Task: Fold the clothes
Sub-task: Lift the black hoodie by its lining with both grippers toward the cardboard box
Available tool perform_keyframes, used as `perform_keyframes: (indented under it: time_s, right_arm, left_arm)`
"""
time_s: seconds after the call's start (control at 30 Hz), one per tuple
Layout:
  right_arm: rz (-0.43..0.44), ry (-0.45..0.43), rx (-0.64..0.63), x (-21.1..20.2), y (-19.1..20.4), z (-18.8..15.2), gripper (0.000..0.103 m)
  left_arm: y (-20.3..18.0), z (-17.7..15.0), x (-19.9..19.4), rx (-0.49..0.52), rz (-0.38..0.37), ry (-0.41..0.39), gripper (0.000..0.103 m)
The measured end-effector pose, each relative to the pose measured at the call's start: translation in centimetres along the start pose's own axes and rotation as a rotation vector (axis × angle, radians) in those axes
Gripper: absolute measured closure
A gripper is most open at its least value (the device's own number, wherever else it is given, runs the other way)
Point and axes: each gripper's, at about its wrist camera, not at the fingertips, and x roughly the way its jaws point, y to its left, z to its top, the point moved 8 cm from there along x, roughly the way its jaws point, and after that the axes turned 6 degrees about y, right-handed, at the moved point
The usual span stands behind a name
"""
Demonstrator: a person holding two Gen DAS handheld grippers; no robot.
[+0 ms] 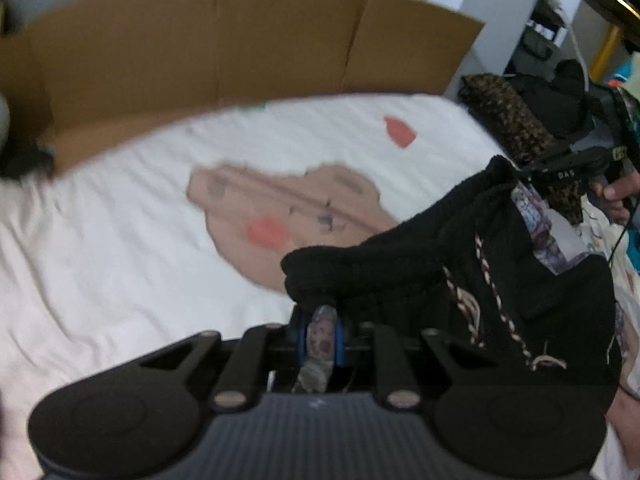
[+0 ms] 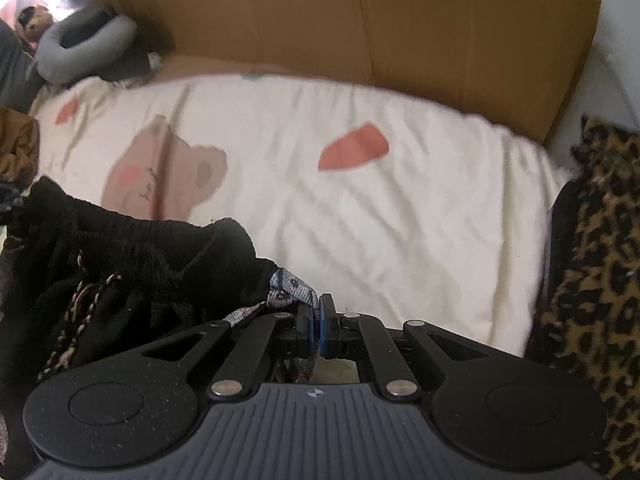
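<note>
**Both grippers clamped on the black garment above the bed**

The left gripper (image 1: 320,330) has its blue pads nearly together, pinching a patterned strip of fabric belonging to the black garment (image 1: 500,280); the black knit waistband bunches just beyond the fingertips. The right gripper (image 2: 316,330) has its jaws pressed fully together on another patterned edge of the same garment, which trails off to the left in the right wrist view. In the left wrist view the right gripper appears at the far right edge, with a hand (image 1: 618,196) wrapped around its handle, and the garment hangs stretched between the two tools. Both grippers point steeply down toward the bed.

A braided drawstring (image 1: 500,304) dangles across the garment's black front. Beneath lies a cream bedsheet (image 2: 400,220) printed with a brown bear face (image 2: 160,172) and coral shapes. A cardboard panel (image 2: 360,20) stands along the bed's far edge. A leopard-print cloth (image 2: 592,260) lies at the right side, and a grey neck pillow (image 2: 84,48) sits at the far left corner.
</note>
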Motion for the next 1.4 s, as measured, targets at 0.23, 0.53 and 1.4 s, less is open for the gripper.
perform_keyframes:
  time_s: [0.23, 0.53, 1.4]
  right_arm:
    - [0.026, 0.044, -0.008, 2.3, -0.1, 0.1, 0.102]
    - [0.039, 0.052, -0.001, 2.7, -0.2, -0.2, 0.102]
    - [-0.012, -0.007, -0.039, 2.3, -0.1, 0.9, 0.102]
  left_arm:
    - [1.5, -0.6, -0.7, -0.119, -0.052, 0.005, 0.062]
    - [5.3, -1.1, -1.8, -0.358, -0.091, -0.053, 0.063]
    - [4.0, 0.1, 1.7, -0.123, 0.135, 0.081, 0.1]
